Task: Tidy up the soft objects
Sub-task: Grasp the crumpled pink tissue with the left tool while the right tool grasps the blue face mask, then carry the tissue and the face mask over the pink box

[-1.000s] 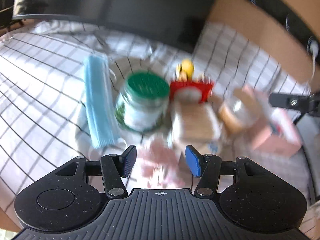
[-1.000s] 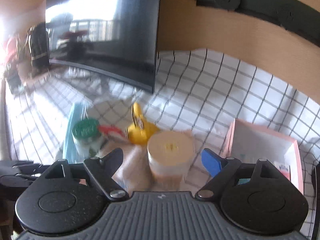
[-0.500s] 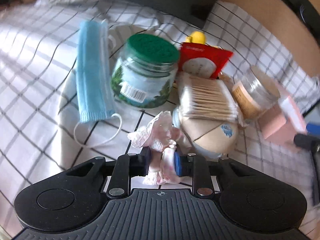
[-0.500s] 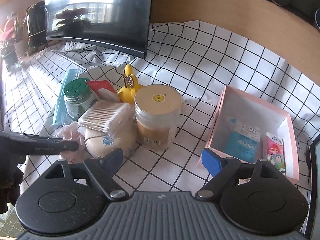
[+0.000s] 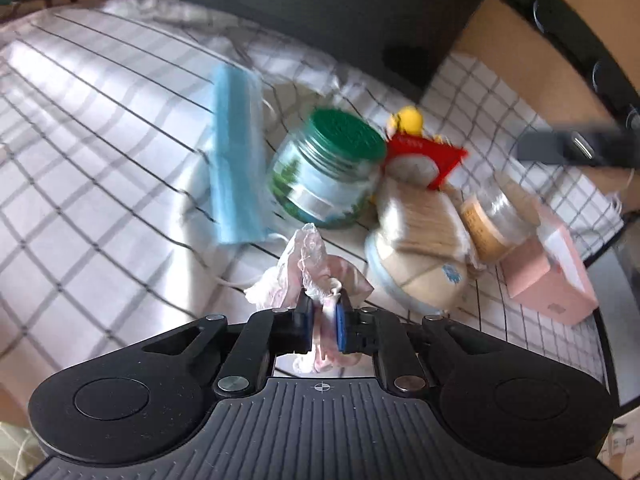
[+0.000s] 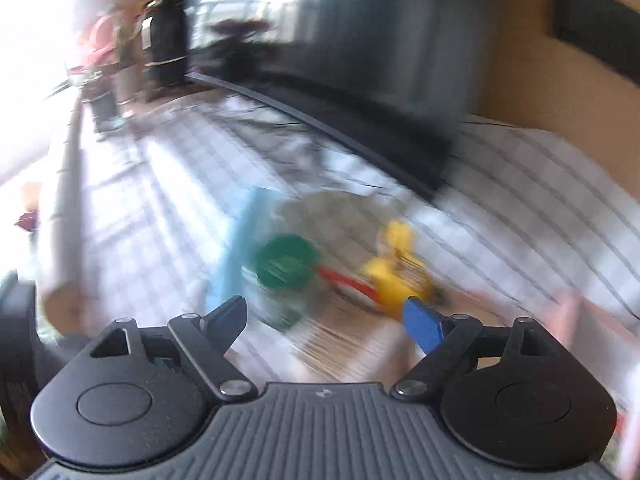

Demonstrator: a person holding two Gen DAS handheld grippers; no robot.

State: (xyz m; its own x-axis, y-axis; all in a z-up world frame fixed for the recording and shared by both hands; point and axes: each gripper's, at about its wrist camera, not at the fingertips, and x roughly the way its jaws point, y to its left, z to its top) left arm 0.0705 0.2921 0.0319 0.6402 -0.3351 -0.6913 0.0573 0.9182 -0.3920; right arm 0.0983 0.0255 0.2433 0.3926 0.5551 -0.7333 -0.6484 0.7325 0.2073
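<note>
1. Left hand-held gripper (image 5: 322, 320): matt black plastic body with a ribbed face, bright metal rivets, smooth blue pads.
2. Pink bag (image 5: 308, 272) clamped between those pads: thin, crinkled, translucent film.
3. Table (image 5: 100, 184): covered in soft, wrinkled white cloth with a black grid.
4. Face mask (image 5: 236, 160): pleated blue non-woven fabric, matt.
5. Jar (image 5: 324, 176): clear glossy glass, ridged green lid, printed paper label.
6. Second jar (image 5: 496, 212): clear, glossy, tan label.
7. Pink box (image 5: 552, 268): matt card.
8. Red packet (image 5: 424, 160): glossy.
9. Right hand-held gripper (image 6: 324, 320): same matt black plastic; surroundings too blurred to assess.
</note>
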